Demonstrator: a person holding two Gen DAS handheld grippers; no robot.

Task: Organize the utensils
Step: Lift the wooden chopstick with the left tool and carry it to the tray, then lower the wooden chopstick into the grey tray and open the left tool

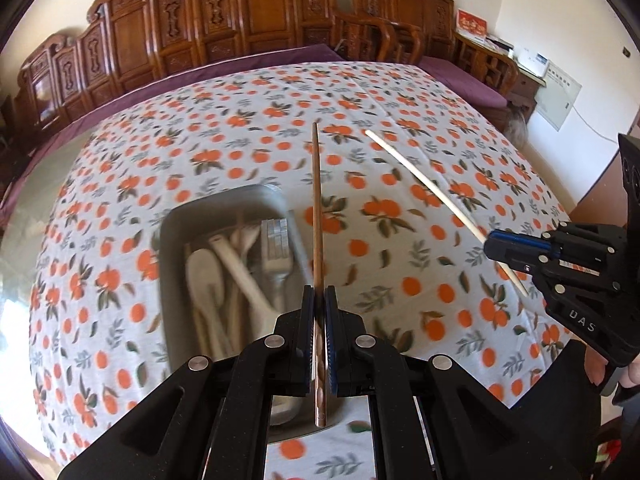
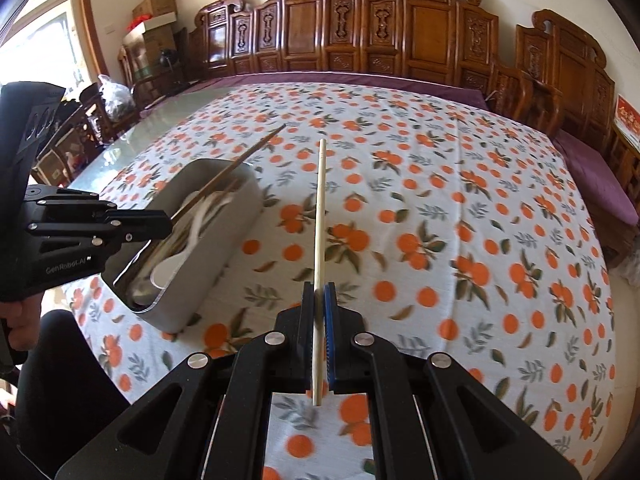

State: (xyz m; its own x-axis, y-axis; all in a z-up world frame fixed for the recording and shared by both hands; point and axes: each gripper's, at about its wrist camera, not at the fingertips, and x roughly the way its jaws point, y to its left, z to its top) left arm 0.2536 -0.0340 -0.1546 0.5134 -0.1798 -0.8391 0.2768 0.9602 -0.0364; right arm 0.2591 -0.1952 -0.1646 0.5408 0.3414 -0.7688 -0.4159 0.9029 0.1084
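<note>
My left gripper (image 1: 319, 294) is shut on a brown wooden chopstick (image 1: 317, 208) that points forward above the table, beside the right rim of a grey utensil box (image 1: 176, 216). The box holds white spoons (image 1: 204, 272), forks and other utensils. My right gripper (image 2: 319, 290) is shut on a pale cream chopstick (image 2: 320, 208), held above the cloth to the right of the box (image 2: 240, 208). In the left wrist view the right gripper (image 1: 494, 246) shows at the right with the cream chopstick (image 1: 420, 182). In the right wrist view the left gripper (image 2: 166, 224) holds the brown chopstick (image 2: 240, 160) over the box.
The table carries a white cloth with orange fruit print (image 2: 440, 220). Carved wooden chairs (image 2: 400, 32) line the far side with purple cushions (image 2: 600, 184). Bare glass table surface (image 2: 140, 132) lies left of the cloth. Cardboard boxes (image 2: 156, 12) stand in the far left corner.
</note>
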